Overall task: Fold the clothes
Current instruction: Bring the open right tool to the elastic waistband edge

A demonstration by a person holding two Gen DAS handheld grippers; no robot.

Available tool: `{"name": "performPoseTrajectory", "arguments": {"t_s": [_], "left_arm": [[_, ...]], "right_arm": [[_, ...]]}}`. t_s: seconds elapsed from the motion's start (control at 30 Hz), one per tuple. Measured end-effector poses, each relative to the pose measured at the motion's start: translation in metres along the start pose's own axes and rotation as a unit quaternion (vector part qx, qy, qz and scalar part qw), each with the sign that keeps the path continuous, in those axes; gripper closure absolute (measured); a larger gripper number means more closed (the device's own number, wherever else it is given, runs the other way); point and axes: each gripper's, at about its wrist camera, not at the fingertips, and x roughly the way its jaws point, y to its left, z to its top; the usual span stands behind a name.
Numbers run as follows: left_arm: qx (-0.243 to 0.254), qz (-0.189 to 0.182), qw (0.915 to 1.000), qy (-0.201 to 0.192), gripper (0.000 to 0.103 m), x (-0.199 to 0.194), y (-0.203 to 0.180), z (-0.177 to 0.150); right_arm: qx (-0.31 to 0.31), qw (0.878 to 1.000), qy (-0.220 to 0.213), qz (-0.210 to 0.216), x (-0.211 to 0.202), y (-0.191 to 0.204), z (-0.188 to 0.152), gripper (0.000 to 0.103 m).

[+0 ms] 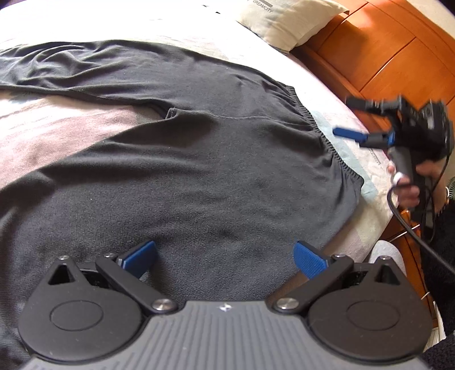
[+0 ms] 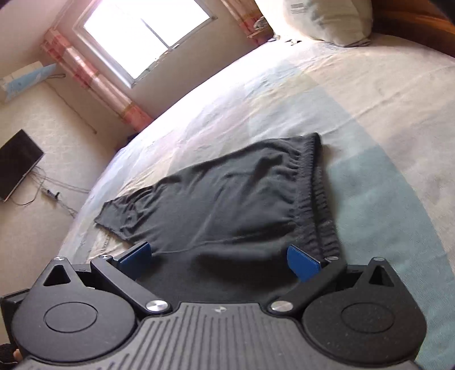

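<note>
A pair of black trousers (image 1: 199, 148) lies spread flat on the bed, both legs running off to the left and the elastic waistband (image 1: 327, 136) at the right. My left gripper (image 1: 224, 259) hovers low over the seat of the trousers, open, with nothing between its blue pads (image 1: 139, 256). At the right, just beyond the waistband, a hand holds my right gripper (image 1: 345, 118), blurred, with its fingers apart. In the right wrist view the right gripper (image 2: 219, 260) is open above the trousers (image 2: 227, 199), with the waistband (image 2: 318, 199) by its right pad.
The bed sheet (image 2: 369, 113) is pale with blue-green patches. A pillow (image 1: 287, 22) lies at the head, against a wooden headboard (image 1: 384, 51). Across the room are a window (image 2: 148, 37), pink curtains (image 2: 99, 82) and a wall screen (image 2: 17, 162). A cable (image 1: 412, 233) trails from the right gripper.
</note>
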Motion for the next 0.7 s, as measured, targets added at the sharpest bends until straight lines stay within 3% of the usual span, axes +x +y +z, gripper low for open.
{"name": "performPoseTrajectory", "arguments": {"t_s": [0.13,0.27,0.4,0.53,0.7], "left_arm": [[0.010,0.045,0.9989,-0.013,0.001,-0.014,0.009,0.009],[0.021,0.120,0.9926,-0.003,0.001,-0.021,0.027,0.010],[0.000,0.110,0.9939,0.008,0.001,-0.021,0.050,0.000],[-0.010,0.093,0.9956,-0.001,0.001,-0.024,0.060,-0.006],[-0.018,0.074,0.9970,-0.013,0.001,-0.025,0.069,-0.006]], "right_arm": [[-0.033,0.997,0.028,0.061,0.042,0.031,0.039,0.000],[-0.069,0.992,0.072,0.082,0.113,0.066,0.075,0.000],[-0.076,0.986,0.114,0.094,0.189,0.083,0.094,0.000],[-0.078,0.985,0.143,0.059,0.252,0.075,0.093,0.000],[-0.078,0.991,0.097,0.040,0.278,0.061,0.112,0.000]]}}
